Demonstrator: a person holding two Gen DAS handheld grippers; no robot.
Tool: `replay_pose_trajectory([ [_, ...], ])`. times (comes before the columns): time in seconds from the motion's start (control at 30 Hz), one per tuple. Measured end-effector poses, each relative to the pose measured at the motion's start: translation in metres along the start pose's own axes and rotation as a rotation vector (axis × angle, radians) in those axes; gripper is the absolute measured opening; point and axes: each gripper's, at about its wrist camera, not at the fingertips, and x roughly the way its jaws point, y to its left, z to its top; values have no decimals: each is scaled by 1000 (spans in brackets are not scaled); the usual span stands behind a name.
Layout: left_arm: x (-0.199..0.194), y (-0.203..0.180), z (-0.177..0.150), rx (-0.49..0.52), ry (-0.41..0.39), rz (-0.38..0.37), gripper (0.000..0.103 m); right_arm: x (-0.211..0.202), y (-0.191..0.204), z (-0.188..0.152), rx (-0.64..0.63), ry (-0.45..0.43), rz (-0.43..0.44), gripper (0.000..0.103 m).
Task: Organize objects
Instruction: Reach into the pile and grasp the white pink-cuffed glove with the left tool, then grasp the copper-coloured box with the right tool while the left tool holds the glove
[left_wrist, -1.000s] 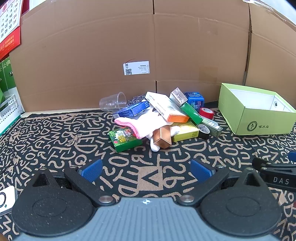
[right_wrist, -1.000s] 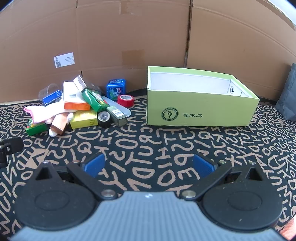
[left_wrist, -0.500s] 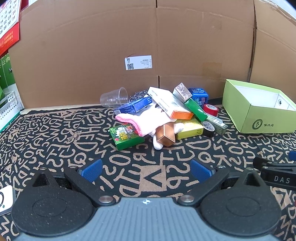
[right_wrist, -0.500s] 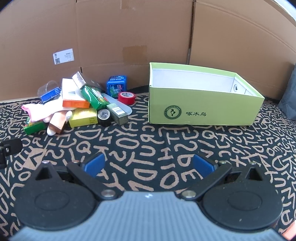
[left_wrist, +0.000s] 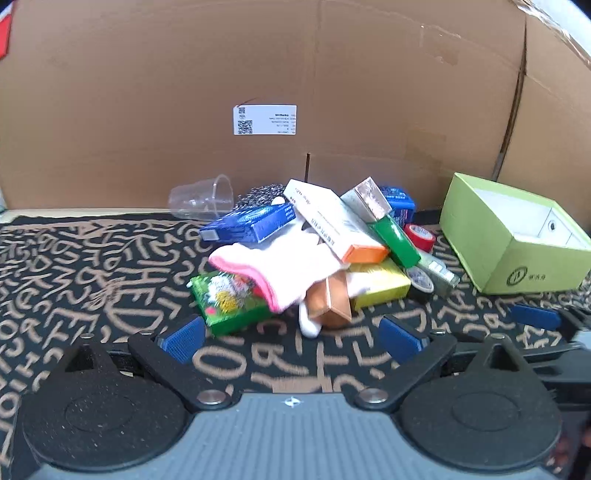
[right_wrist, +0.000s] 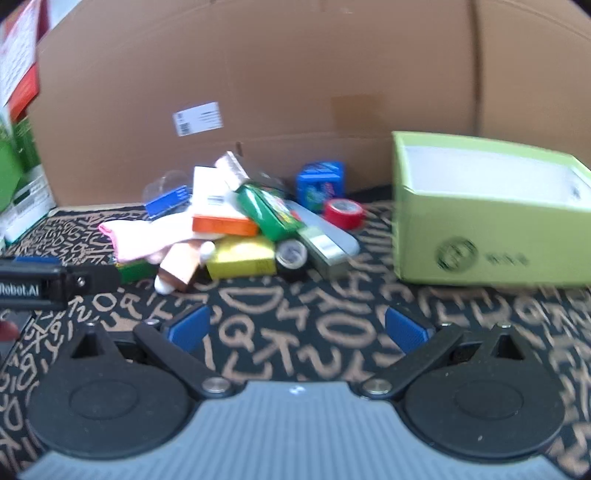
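A pile of small things lies on the patterned mat: a pink and white sock (left_wrist: 280, 266), a green packet (left_wrist: 229, 301), a copper box (left_wrist: 330, 301), a yellow box (left_wrist: 380, 286), a white and orange box (left_wrist: 332, 221), a blue box (left_wrist: 247, 223), a red tape roll (left_wrist: 421, 236). An open lime-green box (left_wrist: 513, 240) stands to the right, also in the right wrist view (right_wrist: 487, 218). My left gripper (left_wrist: 291, 338) is open and empty just before the pile. My right gripper (right_wrist: 299, 328) is open and empty, short of the pile (right_wrist: 236, 229).
A clear plastic cup (left_wrist: 201, 201) lies on its side behind the pile. A cardboard wall (left_wrist: 295, 74) closes the back and right. The left gripper's finger (right_wrist: 55, 282) shows at the left of the right wrist view. Green and white containers (right_wrist: 18, 177) stand far left.
Both grippers have moved forward toward the pile. The right gripper has also swung left, so the pile sits nearer its middle. Both stay open.
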Motion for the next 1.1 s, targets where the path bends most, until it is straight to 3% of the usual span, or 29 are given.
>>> replay_pose_trajectory([
  [0.03,3,2,2,-3,-8,-10,94,8,4,3,-31,2,-4,103],
  [0.1,12,6,9,1,-11,-8,92,25,10,10,-67,19,5,101],
  [0.2,24,15,19,-22,-25,10,91,39,21,22,-83,9,95,97],
  [0.27,33,23,26,-51,-27,-5,84,46,36,27,-116,-1,165,95],
  [0.33,46,27,31,-55,-1,-9,50,57,53,30,-171,1,199,90],
  [0.4,57,32,33,-64,47,-28,22,71,66,29,-195,20,221,78],
  [0.43,57,36,31,-88,61,-58,15,77,71,29,-193,22,223,69],
  [0.5,46,39,25,-98,46,-93,14,78,81,27,-236,-6,214,55],
  [0.53,36,38,21,-76,28,-89,13,76,84,27,-242,-8,214,42],
  [0.6,16,36,13,-36,2,-99,13,68,82,25,-225,-9,209,33],
  [0.67,-3,38,3,-13,19,-149,13,54,74,19,-200,-17,212,18],
  [0.73,-20,40,-7,4,51,-212,13,34,60,10,-185,-19,188,9],
  [0.9,-42,38,-37,56,162,-343,14,-14,15,-18,-128,29,123,10],
  [0.97,-44,33,-44,59,178,-329,26,-25,10,-18,-115,-6,127,11],
  [1.1,-49,36,-41,7,116,-296,79,-22,22,-9,-128,-35,171,20],
])
